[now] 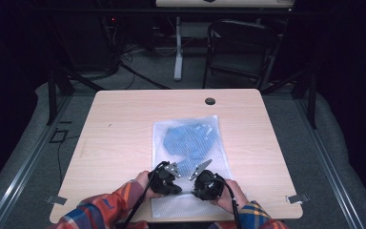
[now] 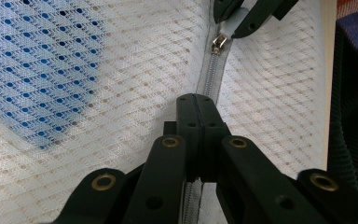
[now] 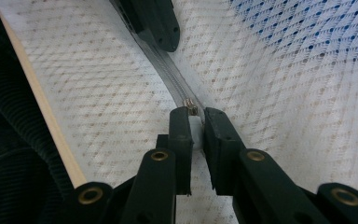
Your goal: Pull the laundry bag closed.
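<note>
White mesh zip bag (image 1: 190, 143) w/ a blue garment (image 1: 189, 140) inside lies flat on the light wooden desk (image 1: 119, 138), near edge of bag at the person's side. Both grippers sit close together over that near part of the bag, along its grey zipper (image 2: 209, 79).

Left gripper (image 2: 197, 99) – jaws pressed together, pinching the zipper tape where it runs under them. Left gripper view also shows the metal slider (image 2: 219, 43) farther up the track, w/ the other gripper at it.

Right gripper (image 3: 193, 120) – jaws clamped on the white pull tab (image 3: 195, 133), slider just beyond the tips. Its own view shows the left gripper on the zipper line ahead.

Plaid sleeves (image 1: 105, 210) come in from the bottom edge – hands wrapped round both gripper bodies.
</note>
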Motion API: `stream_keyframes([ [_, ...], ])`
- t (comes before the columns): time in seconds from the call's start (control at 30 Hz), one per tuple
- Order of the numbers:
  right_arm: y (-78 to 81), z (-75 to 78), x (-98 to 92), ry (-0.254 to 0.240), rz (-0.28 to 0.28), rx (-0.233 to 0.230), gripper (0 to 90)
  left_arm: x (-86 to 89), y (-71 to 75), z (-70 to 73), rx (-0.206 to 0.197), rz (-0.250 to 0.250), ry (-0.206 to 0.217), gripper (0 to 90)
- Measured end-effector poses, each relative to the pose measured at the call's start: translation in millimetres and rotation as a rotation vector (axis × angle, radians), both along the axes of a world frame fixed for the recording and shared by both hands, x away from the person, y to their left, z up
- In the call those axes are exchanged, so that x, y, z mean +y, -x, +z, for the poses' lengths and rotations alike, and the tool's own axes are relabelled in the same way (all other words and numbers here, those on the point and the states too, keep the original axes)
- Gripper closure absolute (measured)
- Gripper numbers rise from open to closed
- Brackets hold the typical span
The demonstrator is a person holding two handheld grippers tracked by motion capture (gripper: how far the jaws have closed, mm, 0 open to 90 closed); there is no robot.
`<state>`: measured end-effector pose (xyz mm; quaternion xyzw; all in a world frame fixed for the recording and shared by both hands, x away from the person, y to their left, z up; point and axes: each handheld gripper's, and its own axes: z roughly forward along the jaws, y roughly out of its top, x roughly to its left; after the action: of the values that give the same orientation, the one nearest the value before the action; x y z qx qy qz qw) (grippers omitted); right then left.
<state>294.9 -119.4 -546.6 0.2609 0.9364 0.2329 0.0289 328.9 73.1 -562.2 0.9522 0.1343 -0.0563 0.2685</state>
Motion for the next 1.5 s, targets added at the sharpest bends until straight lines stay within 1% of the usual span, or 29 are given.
stream_keyframes([
  [0.03,-0.5,1.2,-1.3,0.002,0.003,0.006,82.0,0.1,-0.2,-0.6,0.005,0.0,0.009,90.0],
  [0.13,-0.1,2.4,-4.3,0.016,-0.002,-0.004,82.0,0.2,-0.3,-0.6,0.006,0.001,0.009,90.0],
  [0.23,-0.2,2.5,-10.2,0.006,-0.023,-0.003,82.0,0.2,-0.4,-0.5,0.007,0.001,0.008,90.0],
  [0.27,-0.5,3.1,-11.9,0.014,-0.024,-0.002,82.0,0.1,-0.5,-0.6,0.006,0.001,0.009,90.0],
  [0.3,-0.3,2.7,-13.2,0.003,-0.026,0.002,82.0,0.2,-0.5,-0.6,0.007,0.001,0.009,90.0],
  [0.37,-0.2,3.3,-13.9,0.015,-0.02,-0.001,82.0,0.3,-0.7,-0.3,0.008,-0.001,0.005,90.0],
  [0.47,0.0,3.7,-14.8,0.013,-0.02,0.001,82.0,0.4,-0.9,-0.6,0.011,-0.002,0.01,90.0],
  [0.6,0.1,3.7,-16.7,0.022,-0.023,0.0,82.0,0.4,-0.9,-0.6,0.011,-0.002,0.009,90.0],
  [0.63,0.6,3.2,-17.6,0.011,-0.034,0.004,81.9,0.4,-1.0,-0.7,0.009,-0.003,0.011,90.0],
  [0.67,0.0,3.6,-19.0,0.022,-0.027,0.003,82.0,0.5,-0.9,-0.6,0.011,-0.002,0.01,90.0],
  [0.7,0.4,3.3,-20.0,0.014,-0.035,0.005,82.0,0.5,-1.0,-0.7,0.012,-0.002,0.01,90.0],
  [0.73,0.0,4.1,-21.3,0.025,-0.032,0.003,82.0,0.5,-1.0,-0.6,0.011,-0.003,0.01,90.0],
  [0.77,0.1,3.9,-22.1,0.011,-0.034,0.011,82.0,0.5,-1.0,-0.6,0.011,-0.003,0.01,90.0],
  [0.8,0.9,3.4,-21.7,0.013,-0.042,0.005,82.0,0.5,-1.1,-0.6,0.012,-0.003,0.01,90.0],
  [0.83,0.6,4.2,-22.1,0.029,-0.032,0.004,81.9,0.6,-1.2,-0.7,0.012,-0.003,0.01,90.0],
  [0.87,1.0,3.6,-22.5,0.018,-0.04,0.004,82.0,0.6,-1.2,-0.7,0.013,-0.001,0.01,90.0],
  [0.97,0.6,4.3,-24.3,0.032,-0.033,0.007,82.0,0.7,-1.3,-0.7,0.014,-0.002,0.01,90.0],
  [1.03,0.6,4.0,-26.0,0.018,-0.043,0.011,81.9,0.6,-1.4,-0.8,0.013,-0.002,0.011,90.0],
  [1.1,0.6,4.5,-26.6,0.041,-0.035,0.007,81.9,0.6,-1.4,-0.8,0.014,-0.002,0.011,90.0],
  [1.13,0.3,4.4,-27.8,0.033,-0.036,0.013,81.9,0.6,-1.4,-0.8,0.013,-0.002,0.011,90.0],
  [1.17,0.8,3.9,-28.9,0.023,-0.048,0.013,82.0,0.7,-1.2,-0.6,0.014,-0.002,0.008,90.0],
  [1.2,0.6,4.0,-30.0,0.032,-0.05,0.009,81.9,0.7,-1.3,-0.8,0.014,-0.002,0.01,90.0],
  [1.23,0.3,4.5,-31.8,0.029,-0.048,0.014,81.9,0.7,-1.3,-0.7,0.014,-0.002,0.01,90.0],
  [1.27,0.6,4.6,-33.0,0.014,-0.058,0.019,81.9,0.7,-1.2,-0.6,0.013,-0.003,0.008,90.0],
  [1.33,1.4,4.2,-34.1,0.032,-0.057,0.007,81.9,0.7,-1.1,-0.8,0.016,0.0,0.01,90.0],
  [1.4,1.4,3.4,-35.4,0.025,-0.064,0.015,81.9,0.7,-1.2,-0.8,0.016,-0.002,0.01,90.0],
  [1.43,1.5,3.6,-35.4,0.041,-0.06,0.009,81.9,0.8,-1.2,-0.7,0.017,-0.001,0.01,90.0],
  [1.47,1.5,3.6,-36.1,0.031,-0.064,0.007,81.9,0.7,-1.4,-0.9,0.016,0.0,0.012,90.0],
  [1.5,0.8,4.2,-37.0,0.032,-0.056,0.013,81.9,0.7,-1.2,-0.7,0.016,-0.001,0.01,90.0],
])
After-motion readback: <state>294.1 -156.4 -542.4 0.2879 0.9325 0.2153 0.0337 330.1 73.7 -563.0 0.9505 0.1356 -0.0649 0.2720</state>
